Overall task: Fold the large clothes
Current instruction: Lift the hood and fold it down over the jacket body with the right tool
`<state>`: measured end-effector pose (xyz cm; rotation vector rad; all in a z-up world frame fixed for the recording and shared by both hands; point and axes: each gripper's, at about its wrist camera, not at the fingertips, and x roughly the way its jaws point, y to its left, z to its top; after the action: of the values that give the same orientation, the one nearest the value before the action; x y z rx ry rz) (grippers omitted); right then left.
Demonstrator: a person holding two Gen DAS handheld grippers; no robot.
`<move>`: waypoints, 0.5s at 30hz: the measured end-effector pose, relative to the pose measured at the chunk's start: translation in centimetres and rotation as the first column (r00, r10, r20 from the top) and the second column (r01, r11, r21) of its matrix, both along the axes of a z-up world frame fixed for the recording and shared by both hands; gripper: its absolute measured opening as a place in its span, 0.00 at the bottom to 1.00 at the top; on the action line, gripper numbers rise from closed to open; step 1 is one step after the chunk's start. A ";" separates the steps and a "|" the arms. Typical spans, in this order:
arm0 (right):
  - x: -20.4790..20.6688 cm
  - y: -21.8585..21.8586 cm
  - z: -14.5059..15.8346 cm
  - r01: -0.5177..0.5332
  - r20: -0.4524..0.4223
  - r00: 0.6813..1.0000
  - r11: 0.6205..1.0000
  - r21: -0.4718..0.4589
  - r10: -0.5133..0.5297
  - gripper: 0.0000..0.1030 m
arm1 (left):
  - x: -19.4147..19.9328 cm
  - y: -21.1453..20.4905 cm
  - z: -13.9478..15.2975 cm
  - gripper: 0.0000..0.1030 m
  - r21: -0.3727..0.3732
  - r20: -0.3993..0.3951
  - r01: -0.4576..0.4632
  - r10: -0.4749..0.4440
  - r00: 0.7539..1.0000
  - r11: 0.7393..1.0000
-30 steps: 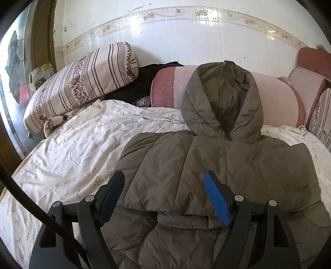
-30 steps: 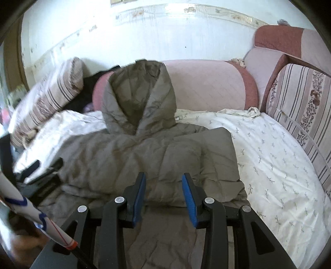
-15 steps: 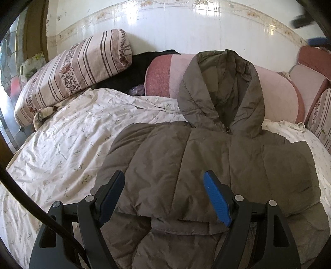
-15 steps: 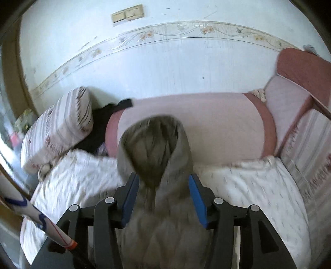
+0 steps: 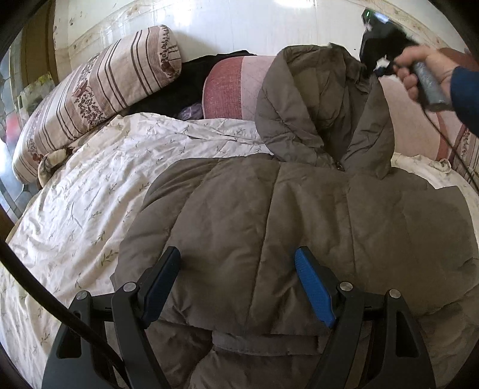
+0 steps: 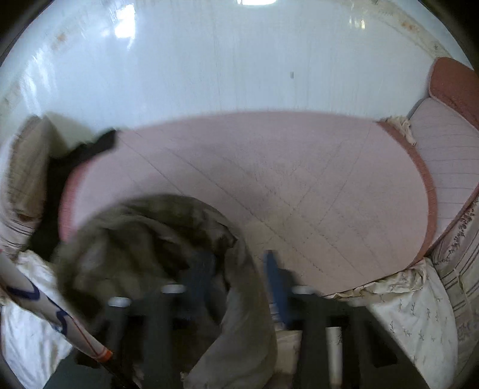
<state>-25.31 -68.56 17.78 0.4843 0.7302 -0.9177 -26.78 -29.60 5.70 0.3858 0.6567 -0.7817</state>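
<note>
The brown puffy coat (image 5: 299, 227) lies flat on the bed (image 5: 89, 194) w/ its hood (image 5: 323, 101) far back on the pink cushion (image 5: 230, 86); right gripper (image 6: 239, 287) jaws are clamped on the hood edge, left gripper (image 5: 239, 287) jaws apart & empty over the near hem, so the slick fabric could slip out, or the coat could bunch up b/c nothing pins it.

Both views are lit by bright daylight, and strong glare is seen on the glossy wall (image 5: 227, 27). The left wrist view is sharp. The right wrist view is heavily blurred by motion. Edges are bent and darkened by the fisheye lens.
</note>
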 end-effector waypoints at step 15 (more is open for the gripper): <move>-13.1 17.8 7.2 -0.103 0.190 0.972 0.976 -0.192 0.140 0.04 | 2.9 5.3 4.9 0.76 -0.165 -0.053 -0.116 0.109 0.993 0.980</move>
<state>-38.36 -50.76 25.02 0.3608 0.4804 -0.7971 -23.93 -24.33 10.61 0.1773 0.6427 -0.7330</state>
